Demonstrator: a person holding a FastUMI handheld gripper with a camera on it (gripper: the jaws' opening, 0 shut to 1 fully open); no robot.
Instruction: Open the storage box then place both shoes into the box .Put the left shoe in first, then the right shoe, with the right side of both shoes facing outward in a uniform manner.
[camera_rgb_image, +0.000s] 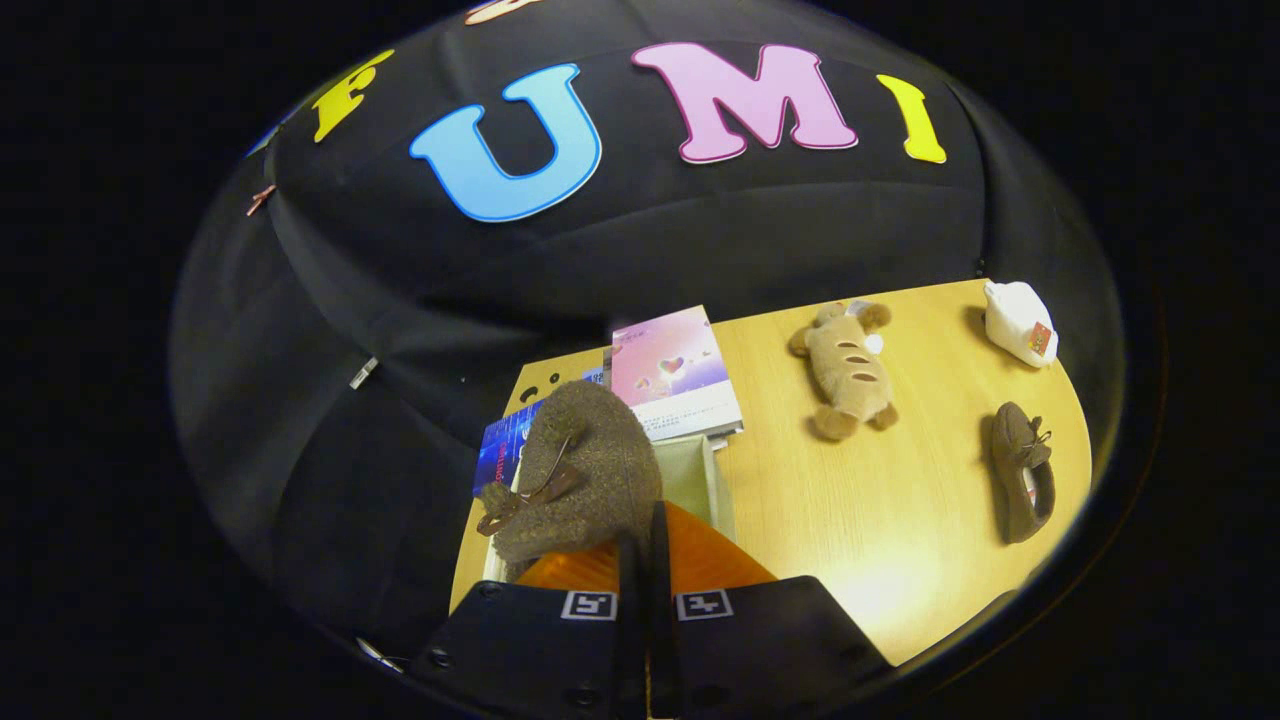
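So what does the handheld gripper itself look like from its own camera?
The gripper has two broad, dark, flat-topped finger blocks side by side, parted by a thin seam. Each carries a small square black-and-white marker near its inner front corner, and round screw heads dot the outer edges.

The place is a staged recording booth, not a lived-in room. A black cloth wall (620, 250) hangs in soft folds behind and around a light wooden table (900, 500), closing off everything beyond it. The table holds an odd household mix laid out like props: a brown plush toy (845, 368) at the far middle, a white toy (1020, 322) at the far right corner, a single brown shoe (1022, 470) on the right, and booklets (672, 372) at the far left beside an open pale storage box (690, 470). Bright light glares off the near tabletop.
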